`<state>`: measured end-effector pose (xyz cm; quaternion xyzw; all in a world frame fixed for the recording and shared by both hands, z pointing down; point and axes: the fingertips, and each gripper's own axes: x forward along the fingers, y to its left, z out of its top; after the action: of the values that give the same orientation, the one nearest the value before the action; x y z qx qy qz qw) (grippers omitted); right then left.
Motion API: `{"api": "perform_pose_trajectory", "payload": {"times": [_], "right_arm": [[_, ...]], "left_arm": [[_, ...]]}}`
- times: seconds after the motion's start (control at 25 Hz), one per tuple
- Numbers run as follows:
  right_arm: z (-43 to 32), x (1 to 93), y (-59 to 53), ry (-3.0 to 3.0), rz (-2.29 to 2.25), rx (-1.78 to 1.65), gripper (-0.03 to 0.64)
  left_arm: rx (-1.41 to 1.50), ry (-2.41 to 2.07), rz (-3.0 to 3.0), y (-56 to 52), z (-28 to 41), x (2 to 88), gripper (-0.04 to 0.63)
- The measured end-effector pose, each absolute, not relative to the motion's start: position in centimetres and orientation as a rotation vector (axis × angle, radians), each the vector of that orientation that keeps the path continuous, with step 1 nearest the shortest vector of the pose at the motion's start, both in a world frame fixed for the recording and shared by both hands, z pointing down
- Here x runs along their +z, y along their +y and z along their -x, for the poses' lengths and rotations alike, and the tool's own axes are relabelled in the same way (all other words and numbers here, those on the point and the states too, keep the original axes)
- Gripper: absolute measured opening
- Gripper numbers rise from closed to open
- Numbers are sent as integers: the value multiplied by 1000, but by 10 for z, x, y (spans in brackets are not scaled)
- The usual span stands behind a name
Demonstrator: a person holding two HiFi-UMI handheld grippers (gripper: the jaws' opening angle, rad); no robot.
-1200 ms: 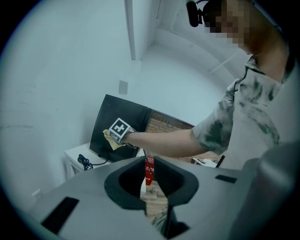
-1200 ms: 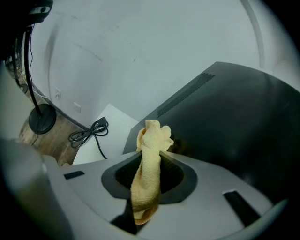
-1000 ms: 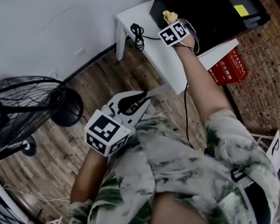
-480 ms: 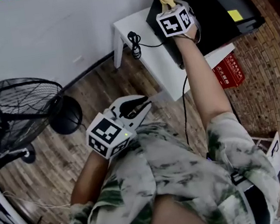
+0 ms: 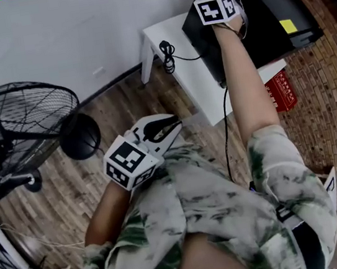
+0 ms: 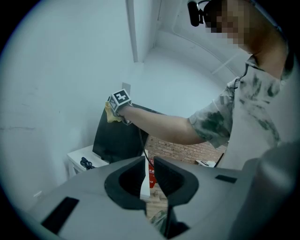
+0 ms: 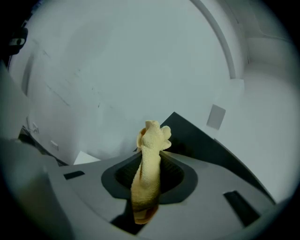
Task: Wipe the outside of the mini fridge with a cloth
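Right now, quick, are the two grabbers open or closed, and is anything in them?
Left gripper: open a little, nothing in it.
Right gripper: closed on the yellow cloth.

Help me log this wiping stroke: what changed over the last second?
The right hand-held gripper, shut on the yellow cloth, slid away from the person over the black mini fridge, toward the wall. Nothing was taken or released. The left hand-held gripper stayed by the torso, jaws slightly apart and empty; the fan and white table are unmoved.
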<state>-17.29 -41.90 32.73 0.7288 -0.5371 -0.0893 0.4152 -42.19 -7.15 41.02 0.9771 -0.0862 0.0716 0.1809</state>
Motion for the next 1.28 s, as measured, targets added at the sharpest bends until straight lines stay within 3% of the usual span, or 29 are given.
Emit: {"api": "perform_pose_trajectory", "payload": {"times": [1.28], "right_arm": [[178, 610, -446, -1359, -1472, 170, 97]], "left_arm": [[289, -488, -2607, -123, 450, 455, 55]]}}
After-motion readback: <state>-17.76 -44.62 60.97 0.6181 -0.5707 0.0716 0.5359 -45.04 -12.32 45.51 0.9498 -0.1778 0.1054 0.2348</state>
